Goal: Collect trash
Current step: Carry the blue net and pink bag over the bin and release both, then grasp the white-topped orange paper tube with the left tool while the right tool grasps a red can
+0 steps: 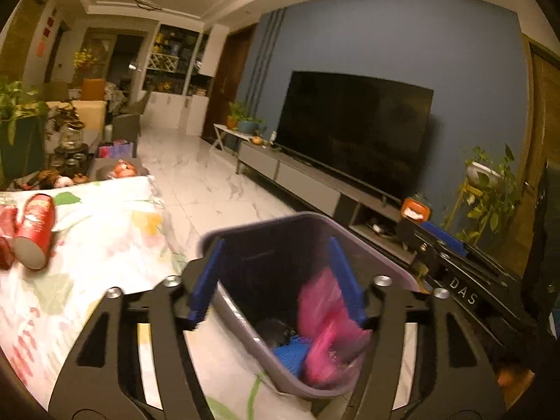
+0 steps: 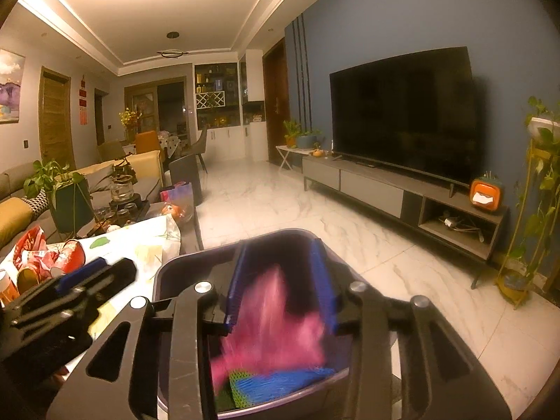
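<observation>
A grey trash bin (image 1: pixel 241 329) stands at the table's edge; it also shows in the right wrist view (image 2: pixel 164 273). Inside lie a blurred pink bag (image 1: pixel 325 329), blue mesh (image 1: pixel 290 353) and dark scraps. My left gripper (image 1: pixel 276 276) is open and empty above the bin's mouth. My right gripper (image 2: pixel 280 280) is open above the bin, with the blurred pink bag (image 2: pixel 276 322) below its fingers and blue-green mesh (image 2: pixel 276 381) under that. The right gripper also shows at the right of the left wrist view (image 1: pixel 448 245). Red cans (image 1: pixel 35 231) lie on the floral tablecloth (image 1: pixel 105 245).
Red wrappers and cans (image 2: pixel 45 255) lie on the table's left part. A tea set (image 2: pixel 120 192), a plant (image 2: pixel 66 192) and a sofa stand behind. A TV (image 2: pixel 402 112) on a low cabinet (image 2: pixel 385 192) lines the right wall across the marble floor.
</observation>
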